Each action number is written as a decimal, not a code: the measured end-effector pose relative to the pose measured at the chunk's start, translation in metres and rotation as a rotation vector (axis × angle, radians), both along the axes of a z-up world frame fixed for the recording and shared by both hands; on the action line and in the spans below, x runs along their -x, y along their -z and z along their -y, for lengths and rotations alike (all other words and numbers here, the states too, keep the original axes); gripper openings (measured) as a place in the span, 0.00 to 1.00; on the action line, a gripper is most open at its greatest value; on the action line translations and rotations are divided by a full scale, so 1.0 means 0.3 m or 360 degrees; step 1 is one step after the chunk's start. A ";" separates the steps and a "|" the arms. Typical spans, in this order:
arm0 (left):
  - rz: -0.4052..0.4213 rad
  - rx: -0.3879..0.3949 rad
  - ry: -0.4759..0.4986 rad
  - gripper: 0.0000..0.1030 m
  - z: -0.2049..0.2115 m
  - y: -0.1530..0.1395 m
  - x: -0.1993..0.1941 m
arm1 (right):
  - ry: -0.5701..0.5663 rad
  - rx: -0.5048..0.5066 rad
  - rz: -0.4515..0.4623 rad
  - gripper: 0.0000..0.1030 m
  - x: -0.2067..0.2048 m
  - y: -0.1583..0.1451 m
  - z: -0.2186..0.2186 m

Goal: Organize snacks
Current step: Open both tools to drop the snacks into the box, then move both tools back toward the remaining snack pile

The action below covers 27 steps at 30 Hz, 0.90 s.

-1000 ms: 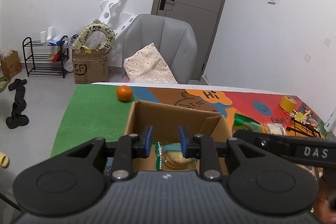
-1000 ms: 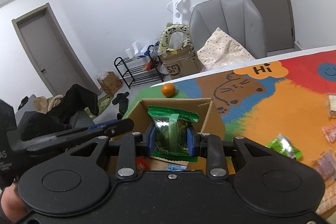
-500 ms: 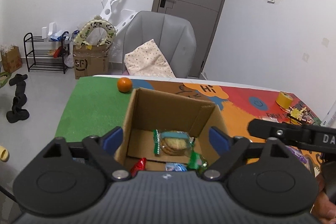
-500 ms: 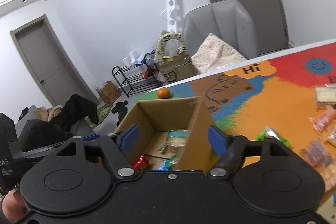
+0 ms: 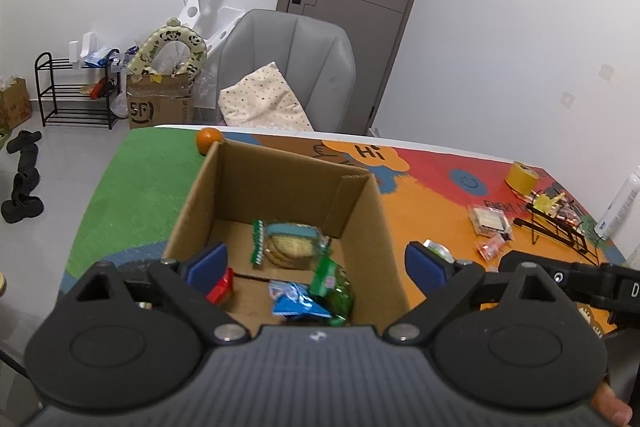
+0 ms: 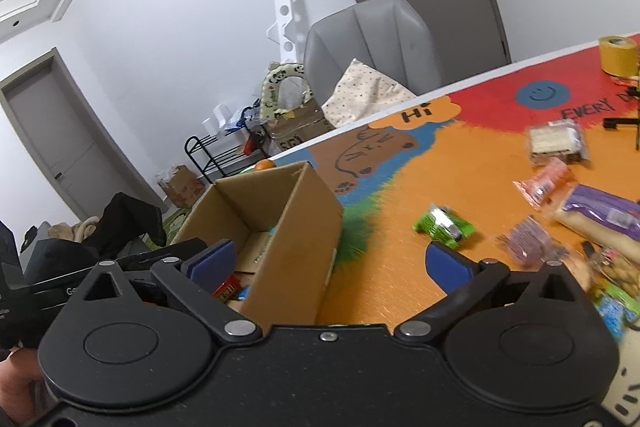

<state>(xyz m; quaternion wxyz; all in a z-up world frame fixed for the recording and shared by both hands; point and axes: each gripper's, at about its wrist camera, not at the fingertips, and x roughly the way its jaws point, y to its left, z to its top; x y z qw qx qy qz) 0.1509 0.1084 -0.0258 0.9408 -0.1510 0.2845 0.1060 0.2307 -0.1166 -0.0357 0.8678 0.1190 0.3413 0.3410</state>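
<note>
An open cardboard box (image 5: 376,223) stands on the colourful mat and also shows in the right wrist view (image 6: 292,223). Inside it lie a biscuit pack (image 5: 288,243), a green packet (image 5: 334,283), a blue packet (image 5: 296,301) and a red one (image 5: 220,289). My left gripper (image 5: 316,261) is open and empty above the box. My right gripper (image 6: 336,261) is open and empty, just right of the box. Loose snacks lie to the right: a green packet (image 6: 444,225), an orange one (image 6: 542,183), a purple one (image 6: 604,211) and a cracker pack (image 6: 554,141).
An orange (image 5: 209,139) sits behind the box. A yellow tape roll (image 6: 618,55) and a black wire stand (image 5: 556,227) are at the far right. A grey chair (image 5: 292,71) stands behind the table.
My right gripper opened and let the green packet drop into the box, then swung right toward the loose snacks. My left gripper opened and drew back above the box.
</note>
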 end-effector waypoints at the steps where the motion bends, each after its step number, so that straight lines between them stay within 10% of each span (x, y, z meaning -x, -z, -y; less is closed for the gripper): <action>1: -0.0001 0.0004 0.0004 0.92 0.008 0.000 0.003 | 0.0004 0.0001 -0.0005 1.00 0.005 0.000 0.009; 27: 0.0001 0.0045 0.0199 0.93 0.272 0.024 0.100 | 0.0181 0.0018 0.0037 1.00 0.150 -0.007 0.295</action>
